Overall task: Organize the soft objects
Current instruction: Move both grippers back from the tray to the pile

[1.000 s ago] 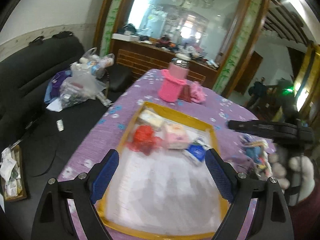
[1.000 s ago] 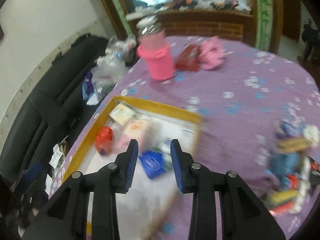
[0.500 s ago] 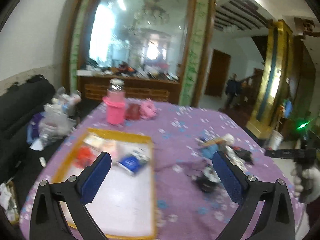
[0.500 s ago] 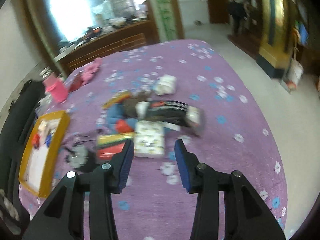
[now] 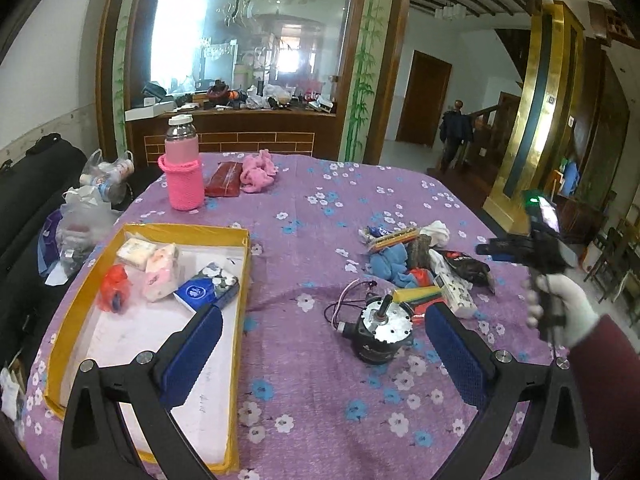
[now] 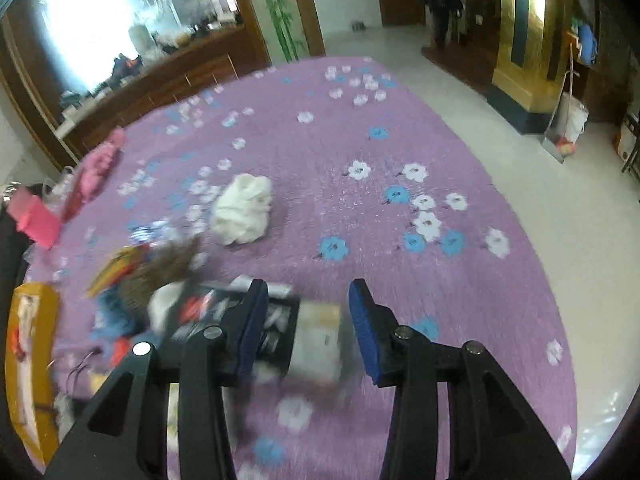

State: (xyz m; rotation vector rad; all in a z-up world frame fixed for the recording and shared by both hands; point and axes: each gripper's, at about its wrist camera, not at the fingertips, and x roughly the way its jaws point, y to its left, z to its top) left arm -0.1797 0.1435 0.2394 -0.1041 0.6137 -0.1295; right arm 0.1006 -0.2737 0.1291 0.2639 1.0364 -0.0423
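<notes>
A: On the purple flowered tablecloth [image 5: 320, 208], what lies where?

B: At the left sits a shallow yellow-rimmed cardboard tray [image 5: 188, 231]. It holds a red mesh pouf [image 5: 114, 286], a pink-and-white tissue pack [image 5: 160, 270], a pale wrapped pack [image 5: 135, 253] and a blue tissue pack [image 5: 206, 288].

A: And the left gripper [image 5: 320, 344]?

B: Its blue-padded jaws stand wide apart with nothing between them, above the cloth near the tray's right rim. Ahead of it lies a small black and silver motor with thin wires [image 5: 378, 330].

A: Where are the loose soft things?

B: In a heap beyond the motor: a crumpled blue cloth [image 5: 390, 264], a white cloth ball [image 5: 436, 232], and coloured packets around them.

A: The right gripper [image 6: 306, 326]?

B: Jaws parted, hovering over a blurred black-and-white packet [image 6: 316, 340] at the heap's near edge. I cannot tell whether the pads touch it. The white cloth ball lies apart, farther up the cloth.

A: Anything at the far end?

B: A bottle in a pink knitted sleeve [image 5: 182, 178], a dark red pouch [image 5: 222, 180] and a pink fluffy cloth [image 5: 258, 170].
</notes>
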